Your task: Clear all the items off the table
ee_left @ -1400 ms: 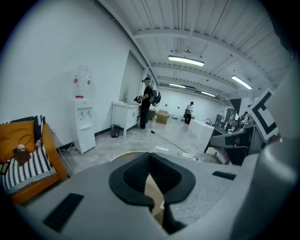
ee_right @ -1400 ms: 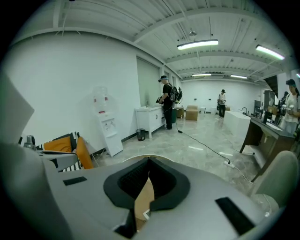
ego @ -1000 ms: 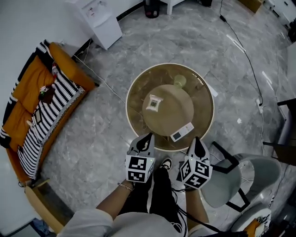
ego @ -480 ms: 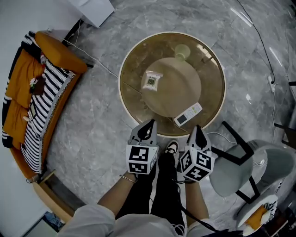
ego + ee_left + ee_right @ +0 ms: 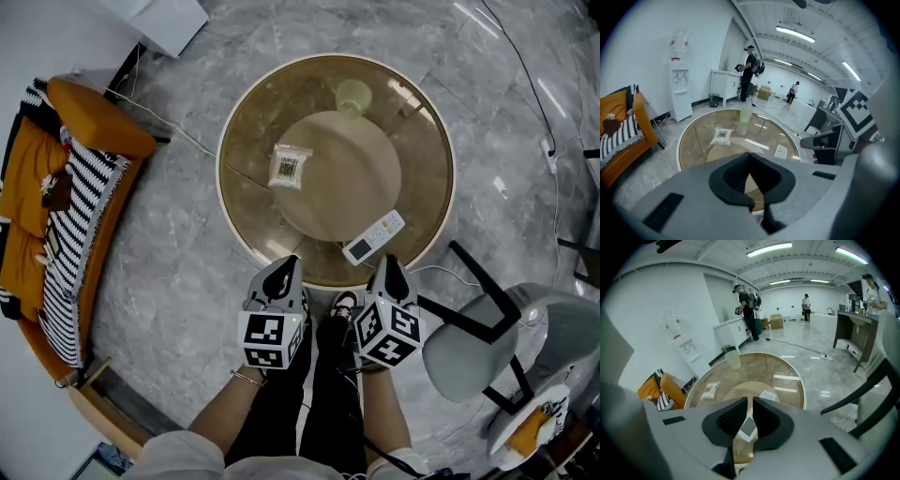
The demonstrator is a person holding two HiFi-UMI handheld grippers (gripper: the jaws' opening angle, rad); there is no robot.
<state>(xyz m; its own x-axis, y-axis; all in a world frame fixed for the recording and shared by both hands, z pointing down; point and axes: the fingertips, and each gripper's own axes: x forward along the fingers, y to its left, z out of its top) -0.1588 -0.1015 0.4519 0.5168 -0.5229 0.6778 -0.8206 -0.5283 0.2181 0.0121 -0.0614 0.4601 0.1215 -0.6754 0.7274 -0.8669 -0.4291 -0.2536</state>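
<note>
1. Head view: nothing cleared yet; packet (image 5: 291,166), cup (image 5: 353,97), remote (image 5: 374,236) all on counter (image 5: 248,112).
2. Left gripper (image 5: 285,268) jaws clenched, empty; right gripper (image 5: 391,264) jaws near-clenched, just cracking open, empty.
3. Both at near counter edge; remote nearest right gripper, likely first.

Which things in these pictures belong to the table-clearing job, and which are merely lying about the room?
Part of the job:
- remote control
- barcoded packet
- pale cup
- round glass table that they lie on

Just lying about:
- orange sofa
- striped blanket
- grey chair
- water dispenser
- floor cable
</note>
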